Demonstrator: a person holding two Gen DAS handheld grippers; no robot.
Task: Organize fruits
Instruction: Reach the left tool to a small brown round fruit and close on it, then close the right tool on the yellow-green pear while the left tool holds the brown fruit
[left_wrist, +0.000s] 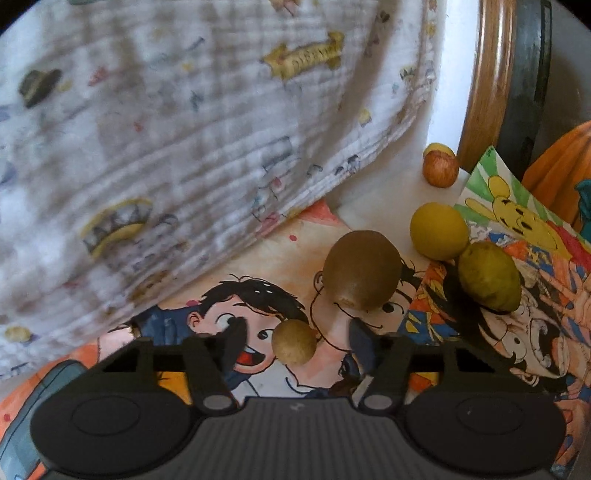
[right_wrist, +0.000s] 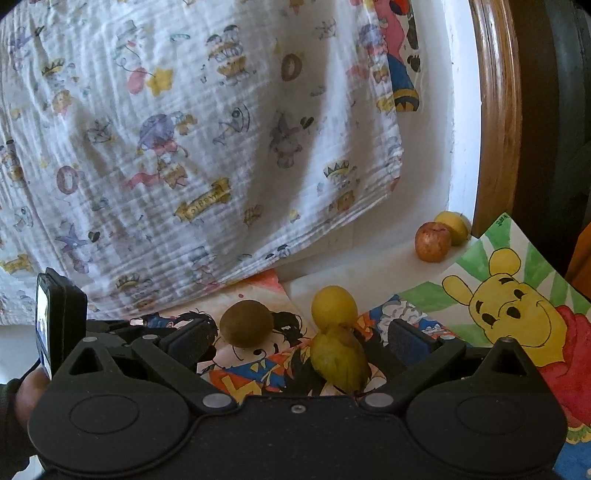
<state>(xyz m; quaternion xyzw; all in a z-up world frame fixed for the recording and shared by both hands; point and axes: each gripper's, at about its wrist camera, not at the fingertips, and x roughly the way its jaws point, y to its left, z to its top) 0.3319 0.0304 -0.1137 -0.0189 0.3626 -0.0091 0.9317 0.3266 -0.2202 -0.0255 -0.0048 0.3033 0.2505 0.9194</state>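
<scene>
My left gripper (left_wrist: 300, 341) is open, and a small round brown fruit (left_wrist: 294, 341) lies on the drawing between its fingers, touching neither. Just beyond sits a larger brown fruit (left_wrist: 362, 269), with a yellow fruit (left_wrist: 439, 230) and a green fruit (left_wrist: 489, 275) to its right. My right gripper (right_wrist: 299, 339) is open too. The green fruit (right_wrist: 340, 362) lies between its fingers, nearer the right one. The yellow fruit (right_wrist: 334, 306) touches it from behind, and the brown fruit (right_wrist: 246, 323) sits by the left fingertip. A red apple (right_wrist: 433, 242) and another yellow fruit (right_wrist: 454, 227) rest far right.
Cartoon drawings (left_wrist: 236, 317) cover the surface, including a yellow bear picture (right_wrist: 517, 310). A printed white cloth (right_wrist: 184, 147) hangs close behind the fruits. A wooden frame (right_wrist: 498, 129) stands at the right. An orange object (left_wrist: 554, 177) is at the far right. A hand (right_wrist: 29, 398) shows at the left.
</scene>
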